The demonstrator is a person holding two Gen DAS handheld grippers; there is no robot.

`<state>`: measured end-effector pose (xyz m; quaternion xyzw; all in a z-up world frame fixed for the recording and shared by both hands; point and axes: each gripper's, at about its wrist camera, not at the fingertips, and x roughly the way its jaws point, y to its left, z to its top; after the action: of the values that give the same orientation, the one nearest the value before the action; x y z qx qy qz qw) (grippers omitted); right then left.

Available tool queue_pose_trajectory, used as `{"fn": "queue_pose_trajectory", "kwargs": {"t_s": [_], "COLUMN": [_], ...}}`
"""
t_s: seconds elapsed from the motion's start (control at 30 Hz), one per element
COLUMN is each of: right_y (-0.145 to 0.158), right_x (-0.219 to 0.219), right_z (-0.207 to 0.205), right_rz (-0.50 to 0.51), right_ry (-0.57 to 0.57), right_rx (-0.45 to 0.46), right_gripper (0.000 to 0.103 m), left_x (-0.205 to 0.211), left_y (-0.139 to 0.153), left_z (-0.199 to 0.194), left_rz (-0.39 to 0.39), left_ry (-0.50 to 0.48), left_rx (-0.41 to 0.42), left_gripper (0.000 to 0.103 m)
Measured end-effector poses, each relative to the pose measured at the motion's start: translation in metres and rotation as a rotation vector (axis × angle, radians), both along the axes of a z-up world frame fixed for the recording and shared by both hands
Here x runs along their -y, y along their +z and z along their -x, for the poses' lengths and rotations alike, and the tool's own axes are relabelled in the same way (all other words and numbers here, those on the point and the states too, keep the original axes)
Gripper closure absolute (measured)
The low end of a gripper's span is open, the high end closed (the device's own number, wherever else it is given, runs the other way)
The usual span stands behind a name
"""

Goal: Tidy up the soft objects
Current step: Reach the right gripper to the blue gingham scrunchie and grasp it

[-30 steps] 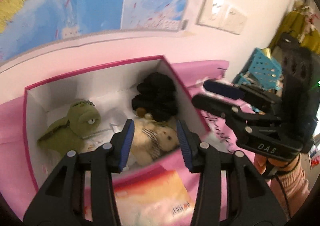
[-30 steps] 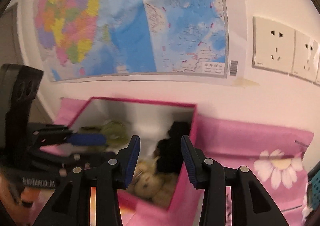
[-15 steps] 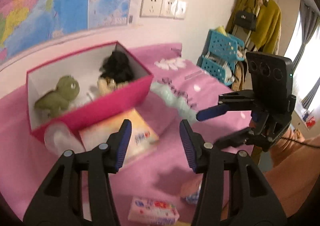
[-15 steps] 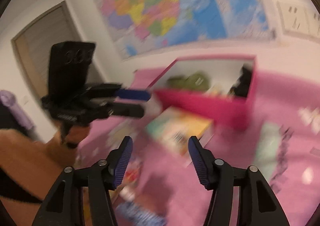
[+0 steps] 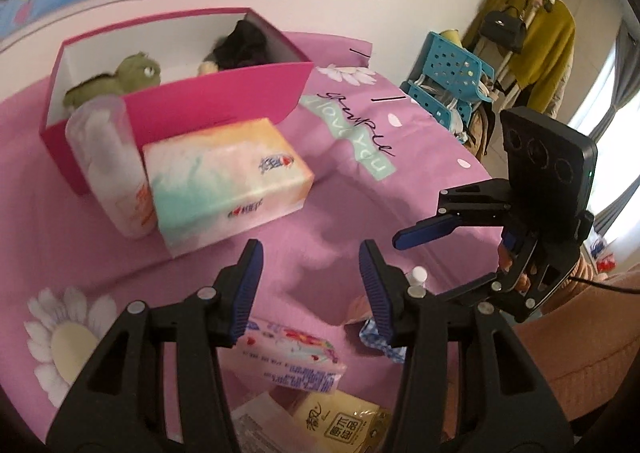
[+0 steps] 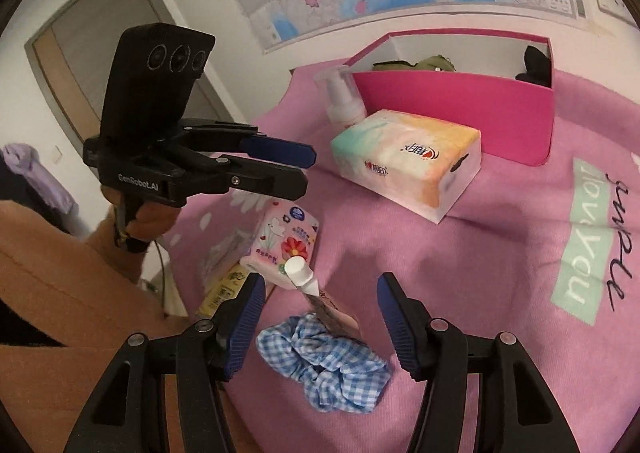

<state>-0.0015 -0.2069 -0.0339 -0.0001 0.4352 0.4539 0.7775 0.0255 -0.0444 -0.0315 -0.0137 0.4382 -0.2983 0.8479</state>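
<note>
Both claws hang released over the pink bed [image 6: 500,253]: my right claw [image 6: 320,317] above a crumpled blue gingham scrunchie [image 6: 320,365], my left claw [image 5: 310,285] over a glossy flowered tissue pack [image 5: 292,357]. Between them and the pink box [image 5: 224,97] sit a boxy tissue carton [image 5: 228,181] and a pump bottle [image 6: 342,101]. Inside, a fuzzy green plush [image 5: 128,75] and a black one [image 5: 240,45] show only partly.

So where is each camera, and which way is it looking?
Left wrist view: sits on the left gripper, looks down at the pink bedspread and right gripper; a sleeve shows.
Right wrist view: sits on the right gripper, looks down over the checked scrunchie; the left gripper and hand show.
Both share the pink box and tissue box.
</note>
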Motion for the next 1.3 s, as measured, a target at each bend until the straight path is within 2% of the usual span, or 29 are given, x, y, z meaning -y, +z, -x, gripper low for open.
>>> {"fn": "queue_pose_trajectory", "kwargs": {"t_s": [0.03,0.07,0.13,0.3,0.4,0.47,0.57,0.7,0.77,0.8,0.93,1.13,1.3], "right_y": [-0.001,-0.002,-0.005,-0.011,-0.02,-0.031,-0.042,-0.041,-0.038,-0.037,-0.037,-0.044,-0.049], "right_x": [-0.002,-0.005,-0.009,0.0,0.018,0.032,0.039,0.045,0.047,0.048,0.037,0.024,0.032], "right_z": [-0.002,-0.003,-0.004,-0.022,-0.038,-0.048,-0.051,-0.049,-0.051,-0.052,-0.059,-0.056,-0.055], "right_rz": [0.005,0.014,0.027,0.005,0.001,-0.006,0.025,0.026,0.006,0.001,0.01,0.06,0.048], "right_ry": [0.002,0.004,0.007,-0.084,-0.204,-0.279,-0.312,-0.328,-0.344,-0.344,-0.319,-0.275,-0.278], "right_rx": [0.0,0.002,0.004,-0.028,-0.068,-0.129,-0.168,-0.16,-0.139,-0.134,-0.116,-0.104,-0.127], "right_gripper": [0.048,0.058,0.071,0.084,0.085,0.085,0.082,0.078,0.062,0.061,0.061,0.061,0.061], "left_x": [-0.002,-0.003,-0.004,-0.001,0.005,0.012,0.026,0.041,0.044,0.045,0.046,0.056,0.068], "left_y": [-0.001,-0.002,-0.004,-0.007,-0.011,-0.015,-0.023,-0.038,-0.042,-0.042,-0.04,-0.039,-0.041], "left_z": [0.0,0.001,0.003,0.006,0.007,0.007,0.011,0.015,0.015,0.016,0.021,0.022,0.009], "left_rz": [0.004,0.006,0.008,0.012,0.02,0.02,0.016,0.008,0.005,-0.002,0.041,0.067,0.064], "left_ry": [0.006,0.008,0.015,0.007,-0.014,-0.035,-0.08,-0.13,-0.135,-0.135,-0.154,-0.184,-0.168], "left_rx": [-0.005,-0.008,-0.015,-0.027,-0.044,-0.064,-0.099,-0.163,-0.193,-0.19,-0.235,-0.291,-0.353], "left_gripper": [0.051,0.051,0.051,0.051,0.051,0.051,0.051,0.051,0.051,0.051,0.045,0.045,0.044]}}
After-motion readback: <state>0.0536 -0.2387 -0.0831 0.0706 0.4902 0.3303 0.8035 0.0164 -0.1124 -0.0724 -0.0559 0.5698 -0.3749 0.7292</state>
